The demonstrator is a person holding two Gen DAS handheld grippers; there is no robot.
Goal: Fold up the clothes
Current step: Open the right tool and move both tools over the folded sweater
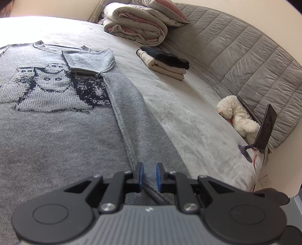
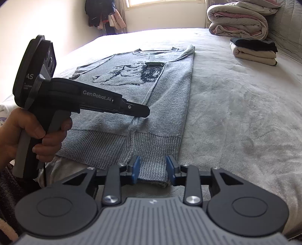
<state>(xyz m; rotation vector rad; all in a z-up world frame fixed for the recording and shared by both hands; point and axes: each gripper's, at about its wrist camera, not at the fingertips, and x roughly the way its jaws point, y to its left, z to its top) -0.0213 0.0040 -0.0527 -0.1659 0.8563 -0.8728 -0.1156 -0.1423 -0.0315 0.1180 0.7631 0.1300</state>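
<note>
A grey knit sweater (image 1: 56,132) with a dark cat pattern lies flat on the bed, its right side and sleeve folded inward. My left gripper (image 1: 150,175) hovers low over the folded sleeve strip, its blue pads a narrow gap apart with only fabric beneath. The right wrist view shows that left gripper (image 2: 143,112) from the side, held by a hand (image 2: 18,135) above the sweater (image 2: 169,94). My right gripper (image 2: 152,167) is open at the near bed edge. Its fingers stand either side of the ribbed cuff (image 2: 152,176) that sticks out past the hem.
A rolled duvet (image 1: 135,26) and a folded stack of black and beige clothes (image 1: 164,60) sit near the quilted headboard (image 1: 236,49). A white plush toy (image 1: 236,115) and a phone on a stand (image 1: 264,130) are at the bed's right edge. Clothes (image 2: 103,15) hang by the window.
</note>
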